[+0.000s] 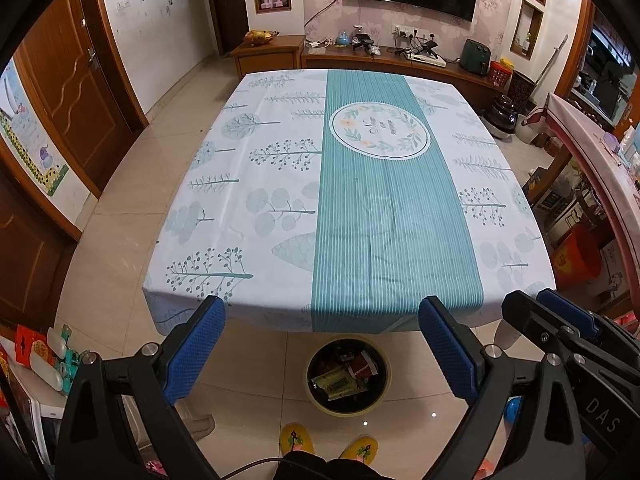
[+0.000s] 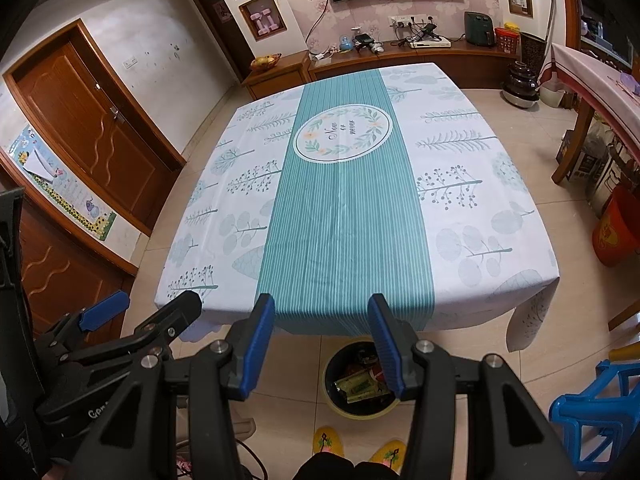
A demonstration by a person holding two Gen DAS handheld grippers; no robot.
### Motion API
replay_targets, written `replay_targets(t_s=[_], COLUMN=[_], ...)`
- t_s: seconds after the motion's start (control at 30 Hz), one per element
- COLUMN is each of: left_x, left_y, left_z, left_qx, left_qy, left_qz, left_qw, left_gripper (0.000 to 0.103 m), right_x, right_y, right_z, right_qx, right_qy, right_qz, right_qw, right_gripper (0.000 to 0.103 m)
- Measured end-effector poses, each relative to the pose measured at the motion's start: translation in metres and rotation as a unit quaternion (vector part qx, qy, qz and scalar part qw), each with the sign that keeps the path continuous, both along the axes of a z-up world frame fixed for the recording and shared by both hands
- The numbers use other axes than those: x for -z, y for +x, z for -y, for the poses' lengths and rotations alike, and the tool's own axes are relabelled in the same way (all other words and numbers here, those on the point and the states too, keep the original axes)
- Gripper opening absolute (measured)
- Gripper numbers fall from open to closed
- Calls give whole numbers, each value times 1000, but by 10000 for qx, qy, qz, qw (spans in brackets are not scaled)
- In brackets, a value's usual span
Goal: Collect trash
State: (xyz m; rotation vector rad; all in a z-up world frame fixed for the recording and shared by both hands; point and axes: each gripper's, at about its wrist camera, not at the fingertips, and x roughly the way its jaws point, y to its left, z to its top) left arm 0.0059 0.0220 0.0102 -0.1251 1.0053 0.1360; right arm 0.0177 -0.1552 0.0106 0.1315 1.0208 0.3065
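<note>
While I hold both claws empty, left gripper [image 1: 322, 312] wide, right gripper [image 2: 321, 312] half-wide, the trash bin [image 1: 347, 376] with wrappers [image 1: 340, 382] stands below them, before the table [image 1: 280, 184].

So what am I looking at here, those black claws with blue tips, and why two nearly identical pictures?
No robot: a person holds a two-finger gripper in each hand, each carrying its own camera. One picture looks along the left gripper, the other along the right gripper. Both are open and hold nothing. Ahead is a table under a leaf-patterned cloth, with no trash on it. On the floor below its near edge stands a bin with wrappers inside. The yellow slippers are the person's feet.
</note>
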Motion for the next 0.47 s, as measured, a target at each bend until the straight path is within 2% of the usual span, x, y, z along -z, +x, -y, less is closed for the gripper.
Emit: replay_targets(t_s=[0.47], left_x=[0], left_y=[-4], left_z=[1], left_qx=[24], left_qy=[18], left_qz=[-9], left_qw=[10000], left_gripper=[96], right_x=[-1], right_y=[-7], right_z=[2], right_qx=[26], right_qy=[33], right_qz=[-2], right_qw=[10000], right_gripper=[49])
